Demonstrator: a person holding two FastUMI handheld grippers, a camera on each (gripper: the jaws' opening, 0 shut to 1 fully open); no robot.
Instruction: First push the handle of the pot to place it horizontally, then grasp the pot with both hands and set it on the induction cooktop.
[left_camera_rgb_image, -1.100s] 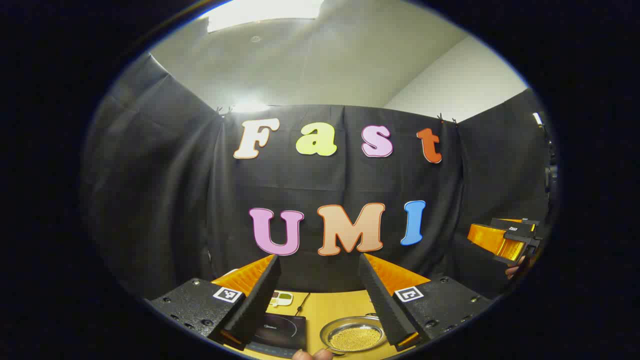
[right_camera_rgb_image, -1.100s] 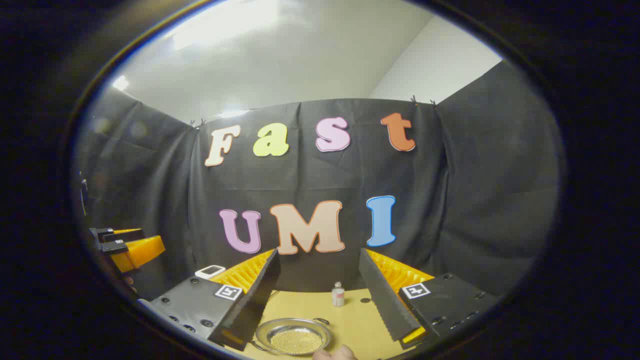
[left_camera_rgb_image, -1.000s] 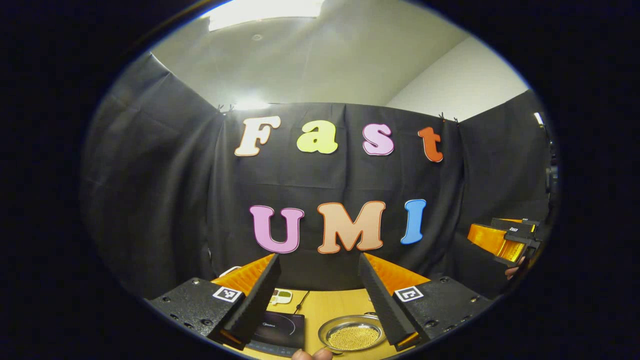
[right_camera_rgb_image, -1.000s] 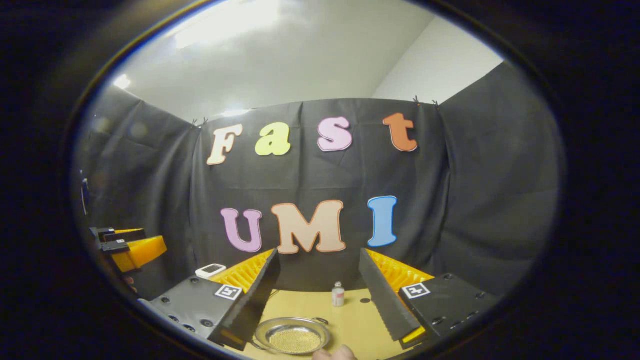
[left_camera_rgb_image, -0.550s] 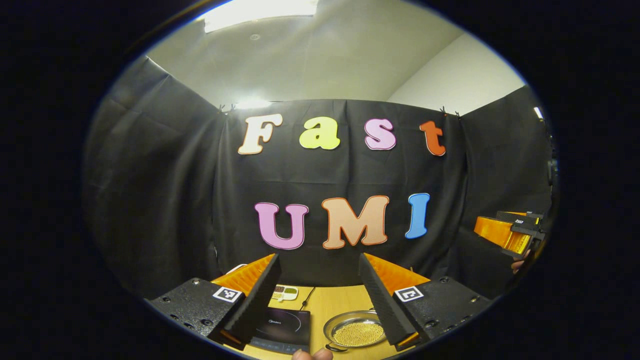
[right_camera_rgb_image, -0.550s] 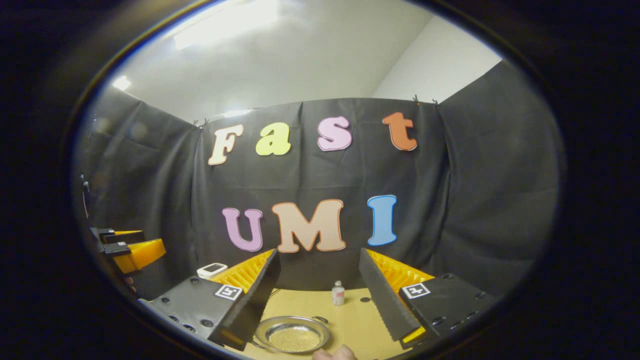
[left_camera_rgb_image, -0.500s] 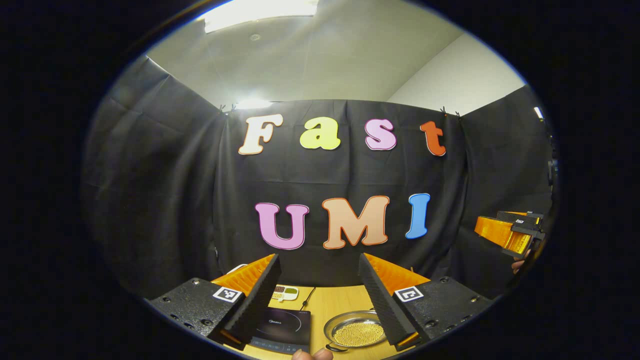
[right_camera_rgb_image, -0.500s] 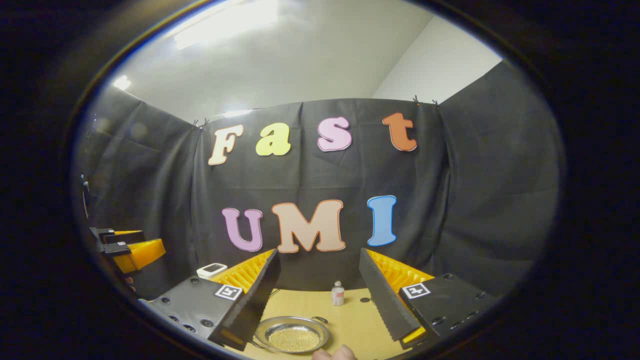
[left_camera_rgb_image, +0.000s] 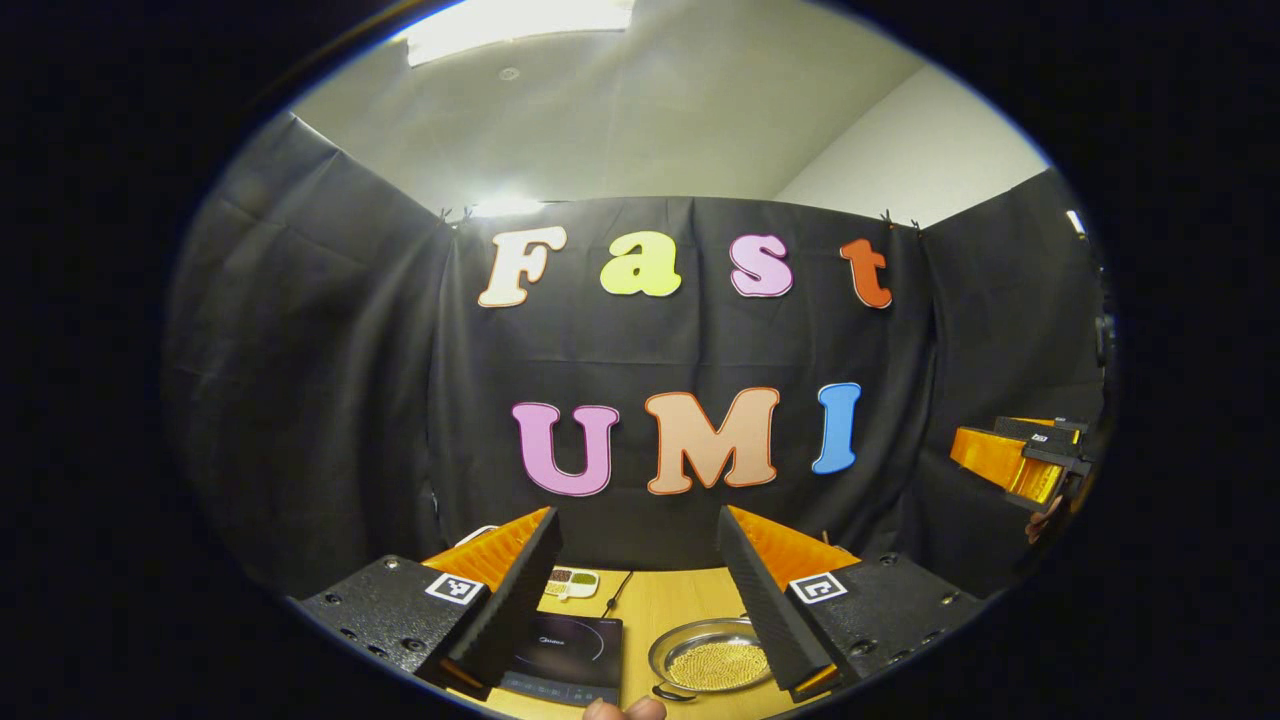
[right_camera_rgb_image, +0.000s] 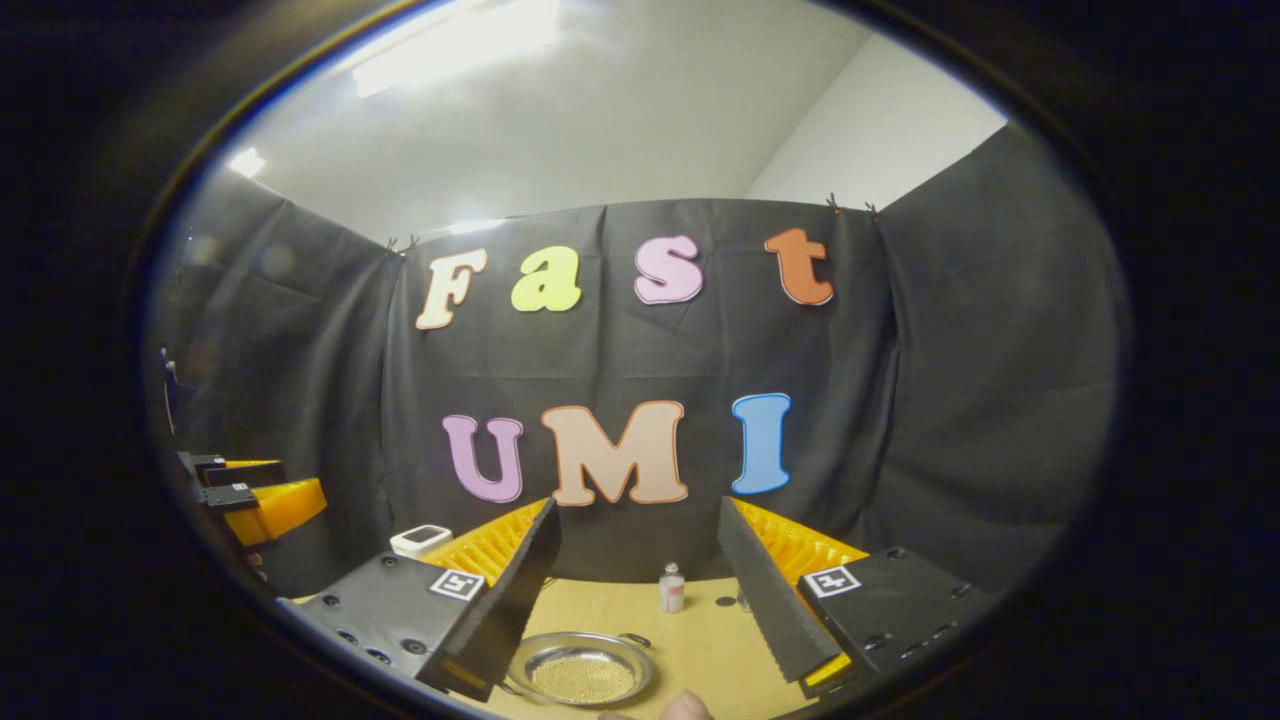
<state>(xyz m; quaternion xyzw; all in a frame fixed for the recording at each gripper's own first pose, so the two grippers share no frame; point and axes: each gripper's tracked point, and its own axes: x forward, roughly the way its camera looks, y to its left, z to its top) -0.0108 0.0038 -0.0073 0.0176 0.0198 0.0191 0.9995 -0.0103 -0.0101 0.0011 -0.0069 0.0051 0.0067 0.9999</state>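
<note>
Fingertip (left_camera_rgb_image: 625, 708) of the holding hand at the bottom edge of the left gripper view. Left gripper (left_camera_rgb_image: 640, 600) held high, fingers wide apart, nothing between them. Right gripper (right_camera_rgb_image: 640, 600) the same: fingers spread, empty, high above the table.

Change since 1.1 s ago: the left gripper view has tipped slightly downward, so more of the table shows, and the cooktop and pot sit a little higher in it. Right gripper view almost unchanged. Both grippers stay open.

Pot (left_camera_rgb_image: 712, 662), shallow and metal, holding small yellow grains, rests on the wooden table (left_camera_rgb_image: 660, 610), just right of the black induction cooktop (left_camera_rgb_image: 565, 650), apart from it. One small dark handle at its near-left rim, another at the far side; handle axis runs diagonally, near-left to far-right.

Farther back: small white dish (left_camera_rgb_image: 572, 583) with coloured contents, cable (left_camera_rgb_image: 612, 592) beside it. In the right gripper view, small bottle (right_camera_rgb_image: 671, 589) behind the pot (right_camera_rgb_image: 580, 671), white device (right_camera_rgb_image: 421, 539) at left. Black cloth walls, pale ceiling with light panel.
</note>
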